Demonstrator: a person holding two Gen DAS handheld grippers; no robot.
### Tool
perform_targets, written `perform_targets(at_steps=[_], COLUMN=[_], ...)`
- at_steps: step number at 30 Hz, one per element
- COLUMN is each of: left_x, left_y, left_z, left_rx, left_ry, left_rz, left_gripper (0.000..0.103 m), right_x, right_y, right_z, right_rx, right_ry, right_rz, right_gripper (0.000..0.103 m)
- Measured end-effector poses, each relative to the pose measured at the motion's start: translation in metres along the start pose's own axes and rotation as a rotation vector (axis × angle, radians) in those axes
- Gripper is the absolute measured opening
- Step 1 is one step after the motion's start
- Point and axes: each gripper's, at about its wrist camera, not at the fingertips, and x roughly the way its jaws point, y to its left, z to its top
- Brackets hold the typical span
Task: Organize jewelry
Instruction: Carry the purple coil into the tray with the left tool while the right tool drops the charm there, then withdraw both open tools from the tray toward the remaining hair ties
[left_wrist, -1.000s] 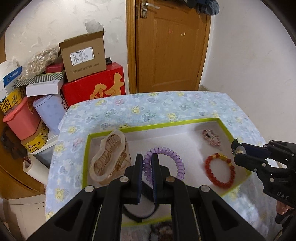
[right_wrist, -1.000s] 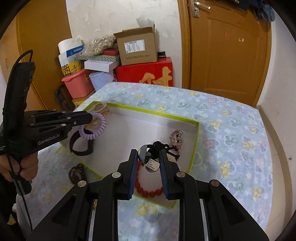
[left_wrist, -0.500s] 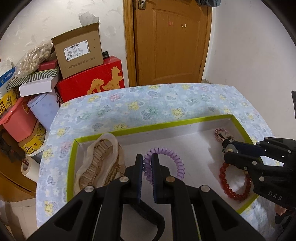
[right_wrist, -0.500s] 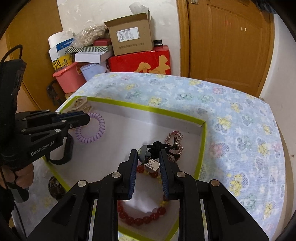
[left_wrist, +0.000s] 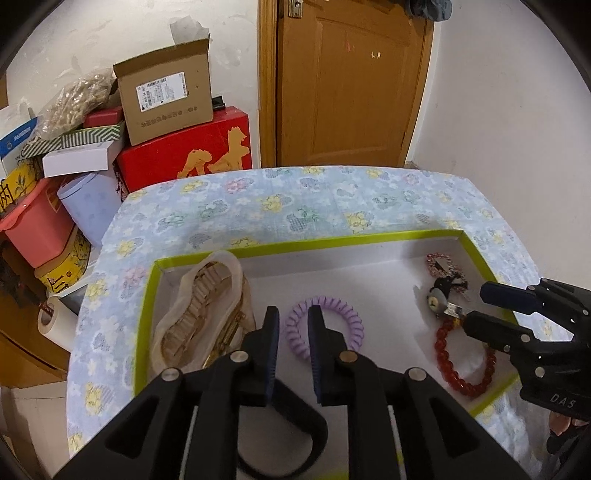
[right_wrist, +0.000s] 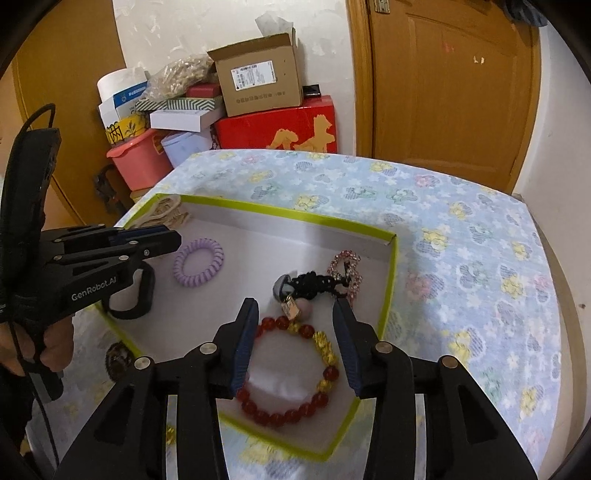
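It was a room in a home: a wooden door (left_wrist: 351, 85), a table under a flowered cloth (left_wrist: 258, 206), and gift boxes (left_wrist: 184, 147) and a plastic tub (left_wrist: 33, 229) stacked against the wall.

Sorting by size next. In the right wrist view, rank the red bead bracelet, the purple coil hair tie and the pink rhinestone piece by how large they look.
1. red bead bracelet, though it lies nearest the camera.
2. purple coil hair tie.
3. pink rhinestone piece, partly hidden by a black charm.
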Motion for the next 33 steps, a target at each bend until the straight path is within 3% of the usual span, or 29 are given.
perform_targets(at_steps=[8,21,33], left_x=[-0.047,-0.123,-0.153], left_y=[-0.004,-0.023,-0.036], left_z=[-0.021,-0.084,-0.15], left_rx=[-0.002,-0.008,-0.03], left_ry=[-0.031,-0.062,-0.036], left_rz=[-0.018,-0.053,-0.106], left_gripper=[0.017,0.017,0.017], right_x=[-0.047,-0.125,-0.151], right_y=[0.012,0.039,0.052], right_z=[-0.026,-0.102,-0.165], right_rx=[0.022,0.048,0.089], right_ry=[-0.037,-0.081,-0.065], right_rz=[0.008,-0.002,0.001], right_gripper=[0.043,0.043,0.042])
